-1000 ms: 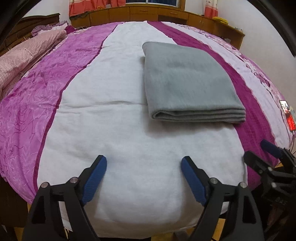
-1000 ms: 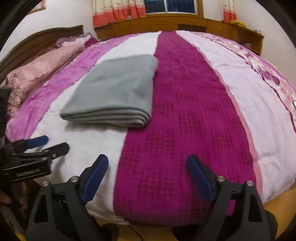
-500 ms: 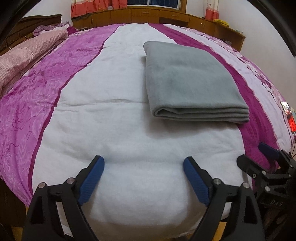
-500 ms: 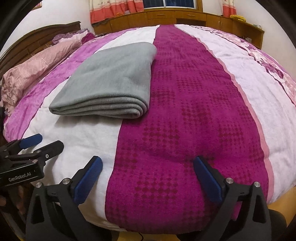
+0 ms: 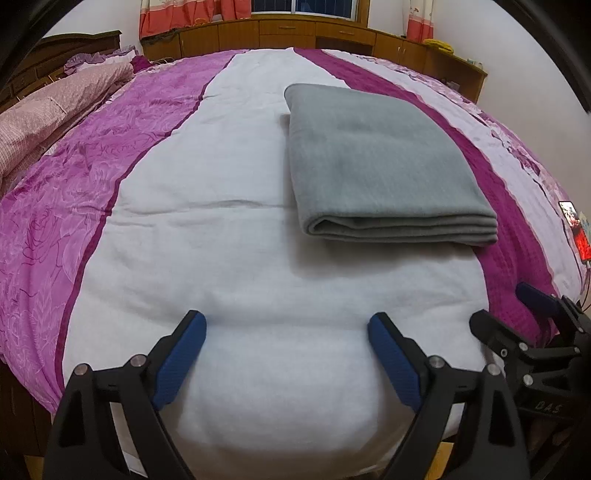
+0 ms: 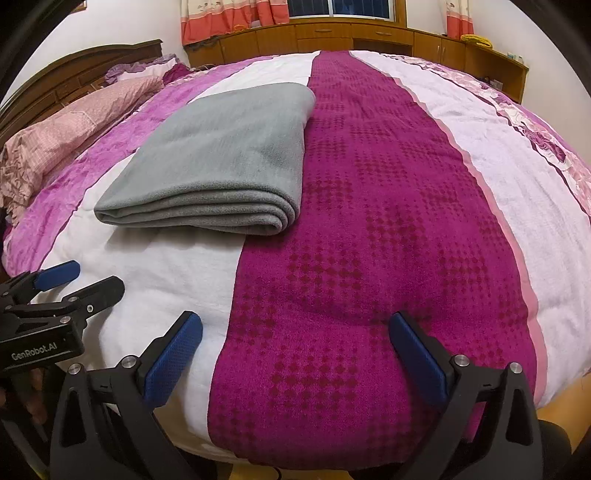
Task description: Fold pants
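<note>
Both tongs are spread wide and grasp nothing: the left tongs (image 5: 286, 332) hover over the white stripe of the bed (image 5: 229, 258), the right tongs (image 6: 295, 332) over its dark magenta stripe. Folded grey pants (image 5: 380, 166) lie flat ahead, mostly on the white stripe, their right edge seemingly touching the magenta one, well apart from both tongs.

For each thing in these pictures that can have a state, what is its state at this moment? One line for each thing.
gray pants: folded into a flat stack, lying on the bed, held by no gripper.
left gripper: open, empty, low over the near edge of the bed.
right gripper: open, empty, low over the near edge of the bed.
bedspread: spread over the bed.
curtains: drawn aside from the window.
</note>
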Demonstrator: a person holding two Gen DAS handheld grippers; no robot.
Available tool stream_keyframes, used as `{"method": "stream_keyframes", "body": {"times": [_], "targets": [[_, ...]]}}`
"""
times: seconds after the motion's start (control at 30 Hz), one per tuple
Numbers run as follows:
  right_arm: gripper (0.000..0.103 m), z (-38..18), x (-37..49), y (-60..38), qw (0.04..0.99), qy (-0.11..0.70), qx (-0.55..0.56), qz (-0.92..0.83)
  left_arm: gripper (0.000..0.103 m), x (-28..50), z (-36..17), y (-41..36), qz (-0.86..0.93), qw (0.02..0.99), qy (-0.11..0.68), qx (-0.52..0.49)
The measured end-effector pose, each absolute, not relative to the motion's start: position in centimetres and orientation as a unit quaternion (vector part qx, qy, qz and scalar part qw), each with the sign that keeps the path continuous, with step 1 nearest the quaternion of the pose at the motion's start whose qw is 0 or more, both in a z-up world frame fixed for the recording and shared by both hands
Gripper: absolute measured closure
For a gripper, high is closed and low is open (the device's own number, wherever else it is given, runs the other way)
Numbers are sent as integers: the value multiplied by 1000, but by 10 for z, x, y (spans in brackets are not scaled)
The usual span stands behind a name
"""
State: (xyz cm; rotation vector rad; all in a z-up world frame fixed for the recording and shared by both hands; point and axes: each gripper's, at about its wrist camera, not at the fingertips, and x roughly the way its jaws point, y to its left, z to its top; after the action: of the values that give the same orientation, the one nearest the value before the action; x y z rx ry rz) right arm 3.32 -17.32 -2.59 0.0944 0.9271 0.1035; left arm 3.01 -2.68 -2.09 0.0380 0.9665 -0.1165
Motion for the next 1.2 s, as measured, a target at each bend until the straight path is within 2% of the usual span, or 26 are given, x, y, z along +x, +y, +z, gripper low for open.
{"method": "stream_keyframes", "body": {"times": [1.2], "targets": [[4,-27,33,-171,892,446,45,49,10,28,-21,-26,-58,885,461,22]]}}
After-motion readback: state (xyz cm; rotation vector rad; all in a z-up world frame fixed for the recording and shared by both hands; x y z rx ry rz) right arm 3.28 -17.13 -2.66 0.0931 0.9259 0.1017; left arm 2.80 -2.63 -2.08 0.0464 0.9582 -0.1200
